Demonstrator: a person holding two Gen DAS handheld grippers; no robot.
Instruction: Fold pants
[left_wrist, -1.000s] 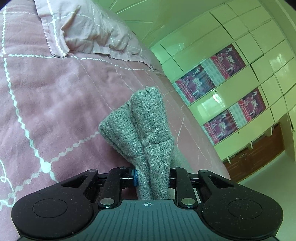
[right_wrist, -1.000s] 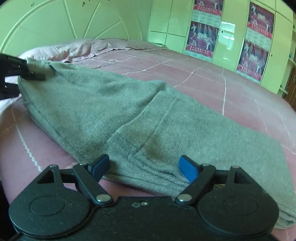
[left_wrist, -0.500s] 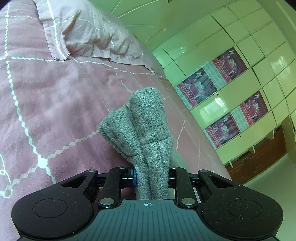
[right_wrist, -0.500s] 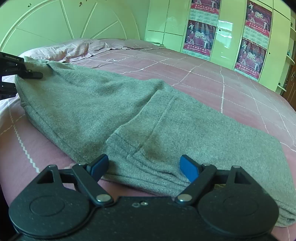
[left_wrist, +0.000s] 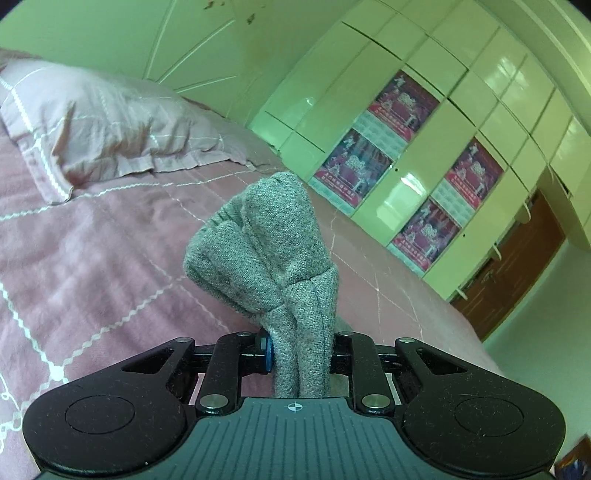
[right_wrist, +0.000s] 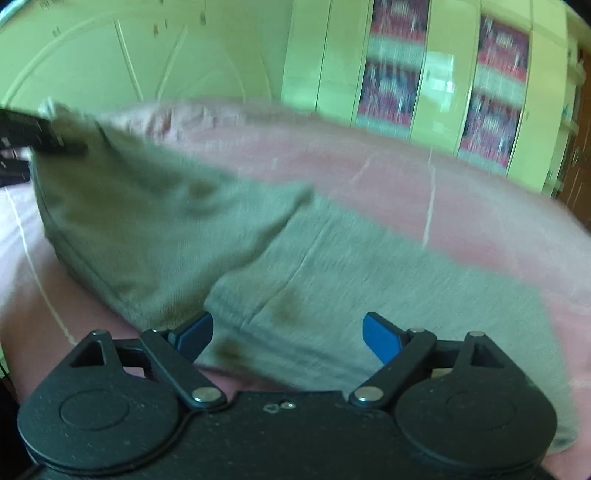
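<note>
While the left hand-held gripper (left_wrist: 301, 354) stays clamped on the raised pants (right_wrist: 155, 221), the right hand-held gripper (right_wrist: 287, 332) has just been opening, nothing gripped; fold underway.

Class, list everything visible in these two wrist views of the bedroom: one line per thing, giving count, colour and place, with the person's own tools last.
pants: one, grey, across the bed, one end lifted
bedspread: one, pink with white lines, covering the bed
pillow: one, pink, at the head of the bed
wardrobe: one, pale green, along the wall past the bed
posters: four, red, on the wardrobe doors
door: one, brown, right of the wardrobe
left gripper: one, black, shut on the pants
right gripper: one, black with blue pads, open over the pants; jaws just opened wider
</note>
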